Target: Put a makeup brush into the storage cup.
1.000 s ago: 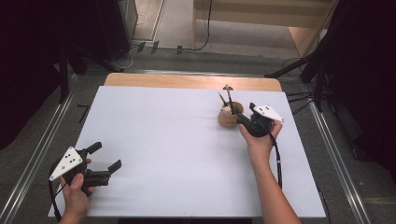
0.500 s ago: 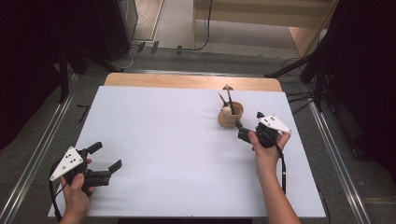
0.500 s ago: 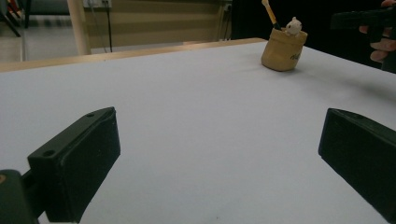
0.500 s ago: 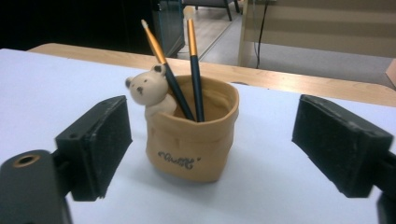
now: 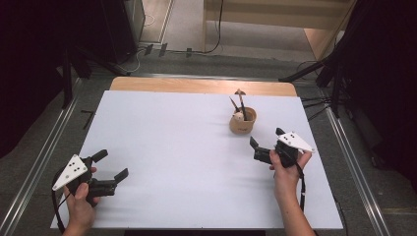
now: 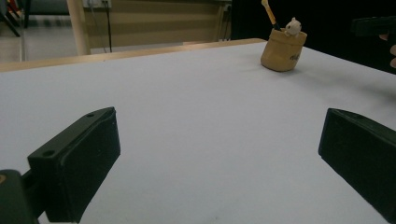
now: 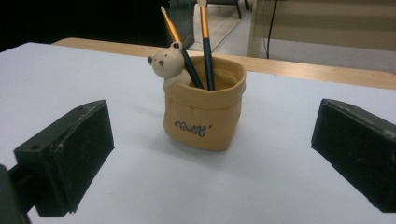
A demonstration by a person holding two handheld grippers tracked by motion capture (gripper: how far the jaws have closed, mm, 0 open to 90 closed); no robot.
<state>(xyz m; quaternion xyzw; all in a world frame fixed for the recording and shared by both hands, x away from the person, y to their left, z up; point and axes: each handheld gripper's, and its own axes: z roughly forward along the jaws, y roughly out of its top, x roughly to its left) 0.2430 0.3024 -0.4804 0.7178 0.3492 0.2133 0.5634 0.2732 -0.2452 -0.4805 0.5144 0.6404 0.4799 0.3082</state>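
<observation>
The right claw (image 5: 262,145) has been drawn back from the pen holder (image 5: 242,122), now at its eleven o'clock, jaws opened wide and empty; placement looks done. The left claw (image 5: 109,164) is held wide.

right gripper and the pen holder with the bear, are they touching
Apart. In the high view, bare table separates the right gripper from the pen holder; in the right gripper view its open jaws stand short of the holder.

Upright tan bear-trimmed pen cup (image 5: 242,123), table's far right
</observation>
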